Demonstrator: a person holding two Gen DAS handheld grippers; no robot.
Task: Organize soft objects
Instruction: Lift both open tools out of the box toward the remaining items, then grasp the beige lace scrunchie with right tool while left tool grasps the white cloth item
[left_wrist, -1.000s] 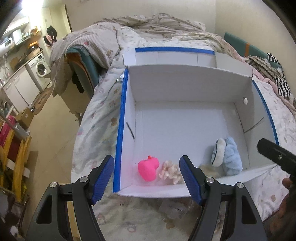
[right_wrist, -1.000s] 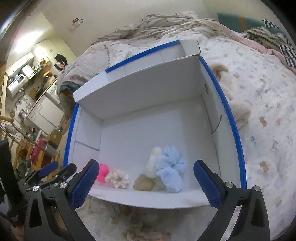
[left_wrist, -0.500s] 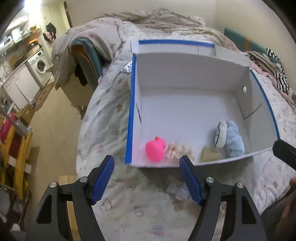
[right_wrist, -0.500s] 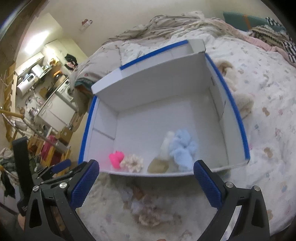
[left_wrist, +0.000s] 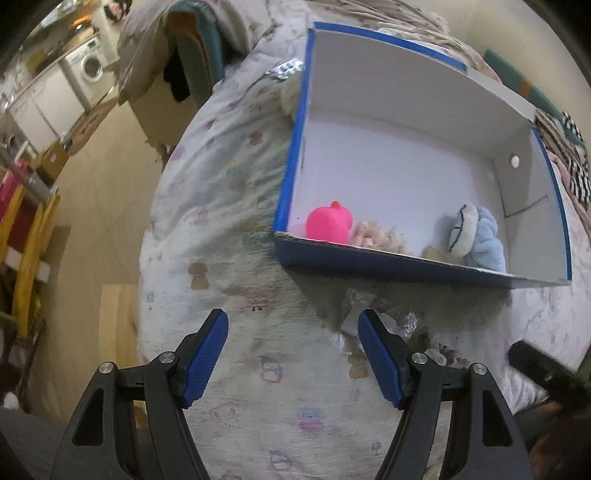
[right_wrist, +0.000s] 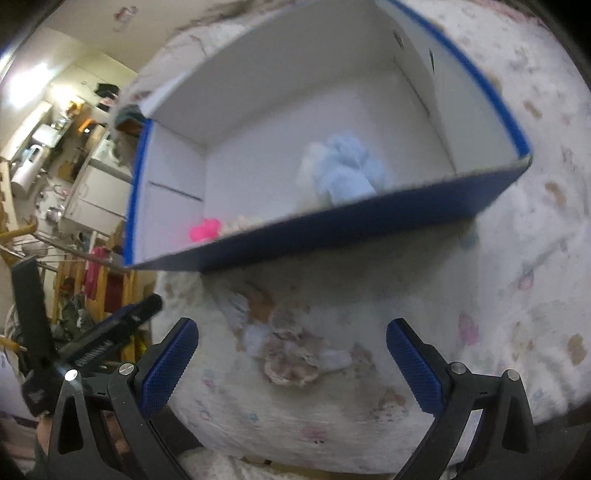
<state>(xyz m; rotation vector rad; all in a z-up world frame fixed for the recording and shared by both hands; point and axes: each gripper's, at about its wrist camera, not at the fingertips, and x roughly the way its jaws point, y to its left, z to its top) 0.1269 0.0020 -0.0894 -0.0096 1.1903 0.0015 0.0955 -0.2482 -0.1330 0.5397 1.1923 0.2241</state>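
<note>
A white box with blue edges sits on a bed covered by a printed sheet. Along the near wall inside the box lie a bright pink soft toy, a pale peach ruffled piece just beside it, and further right a light blue fluffy item pressed against a white plush piece with dark trim; a small tan scrap shows between the peach piece and these, partly hidden by the wall.

In front of the box, on the sheet, lies a crumpled soft object in clear wrapping, pinkish and beige. The right wrist view is blurred, so its detail is hard to read.

The left gripper hangs above the sheet with its blue fingers spread wide and nothing between them; the wrapped object lies just past its right finger. The right gripper also has its fingers wide apart, empty, with the wrapped object on the bed lying in line between them but not touched
</note>
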